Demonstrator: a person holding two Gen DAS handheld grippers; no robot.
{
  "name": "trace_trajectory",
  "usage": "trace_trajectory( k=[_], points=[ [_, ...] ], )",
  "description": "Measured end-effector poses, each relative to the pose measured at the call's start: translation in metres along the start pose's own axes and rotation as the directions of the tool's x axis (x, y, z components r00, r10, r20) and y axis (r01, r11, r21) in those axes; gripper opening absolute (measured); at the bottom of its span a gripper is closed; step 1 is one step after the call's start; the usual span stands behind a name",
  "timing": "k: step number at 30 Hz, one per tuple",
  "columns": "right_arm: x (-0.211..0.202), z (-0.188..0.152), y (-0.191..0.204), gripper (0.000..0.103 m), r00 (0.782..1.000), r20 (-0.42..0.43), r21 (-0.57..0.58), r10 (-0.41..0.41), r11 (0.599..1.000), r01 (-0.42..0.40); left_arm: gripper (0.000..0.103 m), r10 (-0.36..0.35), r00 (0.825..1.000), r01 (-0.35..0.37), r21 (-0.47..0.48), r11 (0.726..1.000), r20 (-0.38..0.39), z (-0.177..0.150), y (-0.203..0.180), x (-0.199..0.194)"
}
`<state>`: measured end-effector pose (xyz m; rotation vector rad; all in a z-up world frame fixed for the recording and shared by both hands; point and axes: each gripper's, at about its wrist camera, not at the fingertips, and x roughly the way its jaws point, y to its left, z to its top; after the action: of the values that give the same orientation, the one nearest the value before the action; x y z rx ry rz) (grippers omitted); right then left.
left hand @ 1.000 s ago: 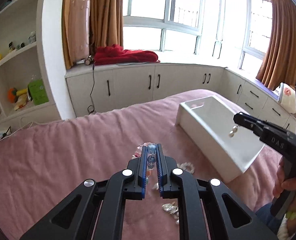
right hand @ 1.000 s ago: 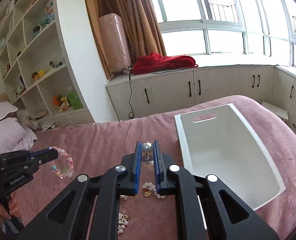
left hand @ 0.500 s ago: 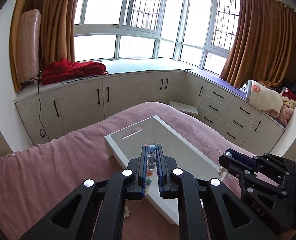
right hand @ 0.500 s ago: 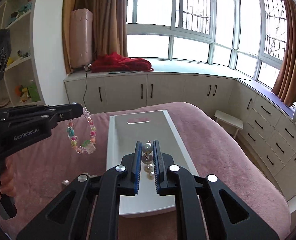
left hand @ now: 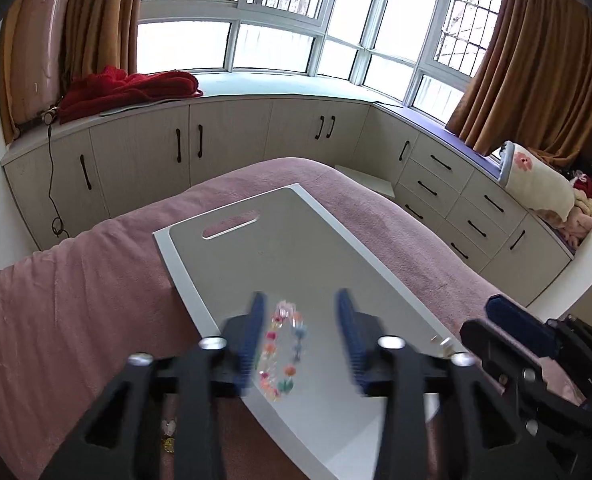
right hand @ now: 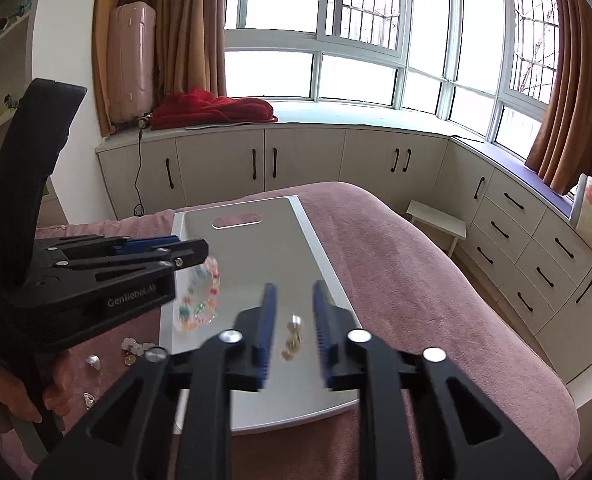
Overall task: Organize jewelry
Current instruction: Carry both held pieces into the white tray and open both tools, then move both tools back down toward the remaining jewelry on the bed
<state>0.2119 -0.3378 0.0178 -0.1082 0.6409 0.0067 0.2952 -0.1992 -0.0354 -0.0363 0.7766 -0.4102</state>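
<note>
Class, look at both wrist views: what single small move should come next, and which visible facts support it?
Probably lift both grippers away from the white bin. The left gripper and right gripper both stand open over it, with the beaded bracelet and pearl earring free between their fingers. More jewelry waits on the bedspread.

A bright bay window point(left hand: 279, 36) curves above cream cabinets point(left hand: 231, 140), framed by brown curtains point(left hand: 536, 64). A red blanket point(left hand: 127, 90) lies on the sill (beside 1 pink suitcase point(right hand: 131, 64)).
</note>
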Motion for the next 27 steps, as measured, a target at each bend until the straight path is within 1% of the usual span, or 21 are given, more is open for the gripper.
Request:
trace_trajectory(
  k=[1, 2, 4, 7, 10, 13, 17, 19, 21, 24, 27],
  points=[
    [-0.001, 0.001, 0.0, 0.06, 1.0, 0.011, -0.011, -0.017, 1.0, 0.017, 0.074, 0.013, 1.0, -0.013, -0.002, 1.0, 0.021, 0.0, 0.001, -0.001],
    [-0.002, 0.001, 0.001, 0.06, 1.0, 0.011, -0.017, -0.015, 1.0, 0.015, 0.074, 0.012, 0.999, -0.012, -0.003, 1.0, 0.034, 0.001, 0.002, -0.003],
    [-0.003, 0.002, 0.002, 0.059, 1.0, 0.012, -0.008, 0.01, 1.0, -0.01, 0.075, 0.012, 0.999, -0.012, -0.004, 1.0, 0.035, 0.002, 0.003, -0.007],
    [-0.004, 0.002, 0.009, 0.059, 1.0, 0.01, -0.029, 0.017, 0.999, -0.017, 0.075, 0.021, 0.999, -0.021, -0.015, 1.0, 0.034, -0.001, 0.011, -0.014],
    [-0.007, 0.002, 0.019, 0.06, 0.999, 0.017, -0.055, 0.028, 0.998, -0.027, 0.081, 0.051, 0.998, -0.05, -0.017, 0.999, 0.045, -0.009, 0.023, -0.027],
    [-0.009, 0.003, 0.029, 0.063, 0.999, 0.029, -0.074, 0.043, 0.996, -0.041, 0.087, 0.084, 0.995, -0.083, -0.018, 0.996, 0.056, -0.021, 0.044, -0.044],
    [-0.011, 0.003, 0.045, 0.069, 0.997, 0.041, -0.105, 0.059, 0.993, -0.054, 0.087, 0.143, 0.988, -0.143, -0.01, 0.99, 0.052, -0.037, 0.08, -0.068],
    [-0.013, 0.003, 0.053, 0.07, 0.996, 0.046, -0.12, 0.072, 0.991, -0.066, 0.09, 0.171, 0.984, -0.17, -0.033, 0.985, 0.057, -0.045, 0.101, -0.083],
    [-0.015, 0.003, 0.063, 0.074, 0.994, 0.054, -0.134, 0.091, 0.987, -0.083, 0.091, 0.191, 0.98, -0.187, -0.06, 0.98, 0.058, -0.053, 0.118, -0.096],
    [-0.017, 0.005, 0.078, 0.074, 0.989, 0.057, -0.154, 0.14, 0.98, -0.13, 0.091, 0.221, 0.974, -0.217, -0.081, 0.973, 0.053, -0.07, 0.138, -0.112],
    [-0.017, 0.005, 0.095, 0.074, 0.982, 0.05, -0.181, 0.18, 0.969, -0.168, 0.091, 0.242, 0.97, -0.237, -0.112, 0.965, 0.035, -0.09, 0.155, -0.119]
  ],
)
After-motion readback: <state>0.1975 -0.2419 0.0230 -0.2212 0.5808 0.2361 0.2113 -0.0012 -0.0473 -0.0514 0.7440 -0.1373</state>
